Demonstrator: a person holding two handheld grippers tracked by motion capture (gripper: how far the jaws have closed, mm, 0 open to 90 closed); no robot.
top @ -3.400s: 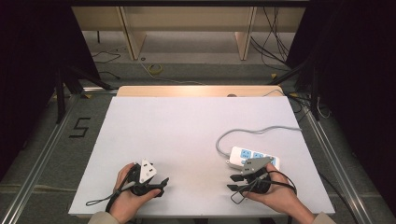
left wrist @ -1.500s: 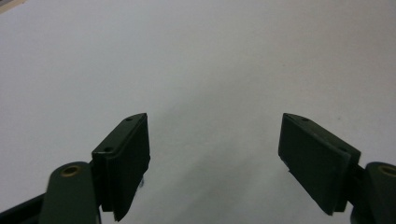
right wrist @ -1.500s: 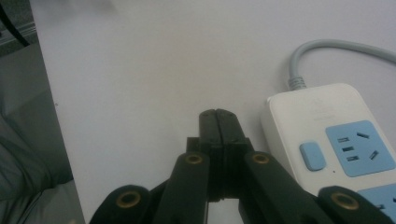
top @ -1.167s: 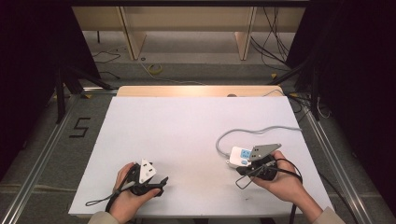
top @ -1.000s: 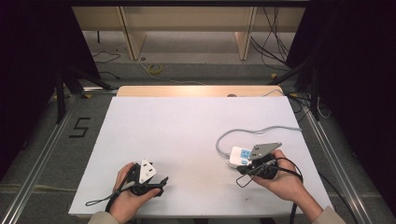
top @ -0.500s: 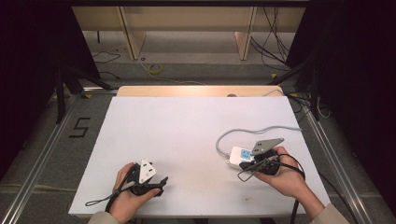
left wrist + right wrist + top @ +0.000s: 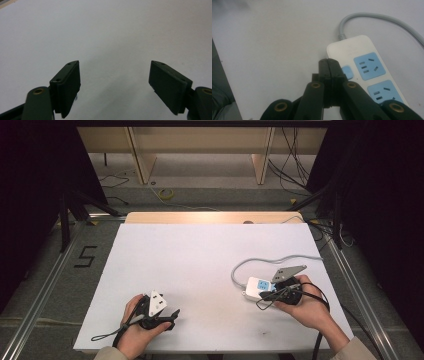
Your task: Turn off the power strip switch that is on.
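Table (image 7: 200, 270): a broad white top; a slick surface like this would let a light thing skate if it is pushed from the side.
Power strip (image 7: 362, 65): lies flat near the right edge of the table, toward the near right corner, with blue socket faces up and a small blue switch (image 7: 347, 71) at its near end.
Cord (image 7: 260, 262): a grey loop runs from the strip toward the right edge; it may tug the strip round if the body is nudged.
Right gripper (image 7: 329, 65): its fingers are pressed tight together with nothing between them, tip just beside the switch and at the strip's long edge; whether it touches I cannot tell.
Left gripper (image 7: 115, 75): its fingers stand wide apart over bare table near the near left corner, holding nothing, well apart from the strip.
Main risk: in my judgement a sideways press slides the whole strip instead of working the switch, since nothing steadies it.
Second risk: the closed tip may slip off the small switch onto the white casing or the nearest socket.
Cause: one-handed pushing at a low angle.
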